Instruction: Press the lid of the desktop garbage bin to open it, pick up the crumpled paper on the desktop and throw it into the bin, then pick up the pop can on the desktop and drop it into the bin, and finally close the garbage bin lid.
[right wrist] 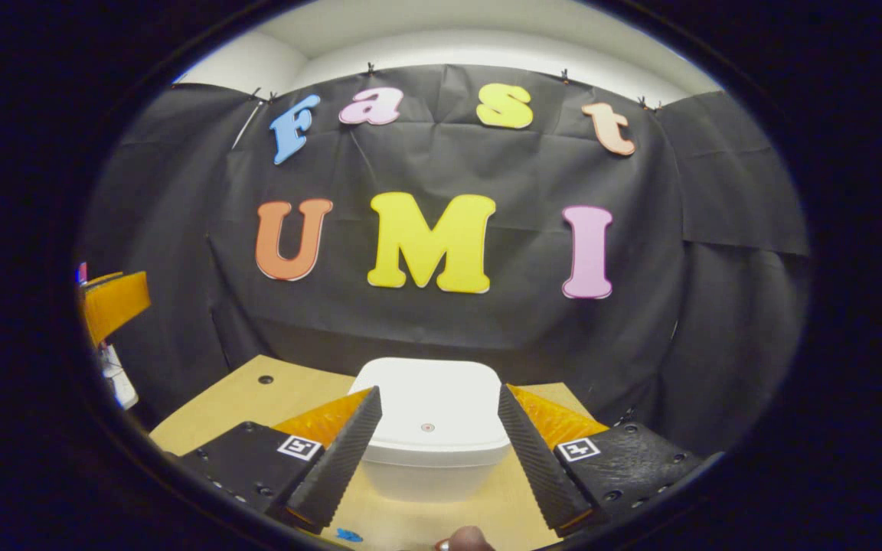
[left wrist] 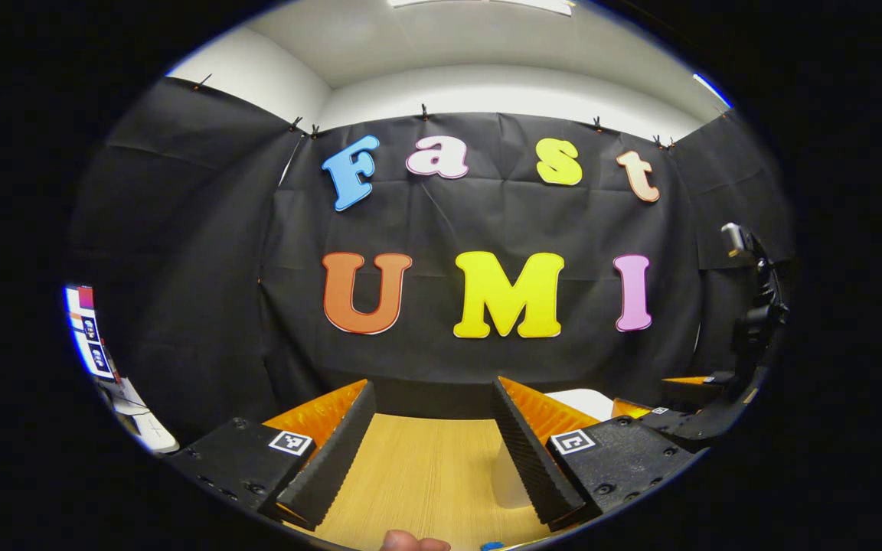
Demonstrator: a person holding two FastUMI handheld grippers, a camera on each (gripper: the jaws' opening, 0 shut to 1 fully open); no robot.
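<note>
The white garbage bin [right wrist: 429,417] stands on the wooden table [right wrist: 242,402] ahead of my right gripper [right wrist: 439,390], its lid down and flat. That gripper is open, holds nothing and hovers short of the bin. My left gripper [left wrist: 433,386] is open too, over bare table [left wrist: 426,474]. A pale upright object [left wrist: 508,480] stands half hidden behind its right-hand finger; I cannot tell what it is. A corner of the bin [left wrist: 583,399] peeks out at the right, beside the right gripper [left wrist: 659,394].
Black cloth walls close the booth on all sides. One finger [right wrist: 113,302] of the left gripper juts in at the far left. A small dark hole [right wrist: 266,379] marks the table. A fingertip [left wrist: 410,542] and a blue scrap [left wrist: 492,546] sit at the bottom edge.
</note>
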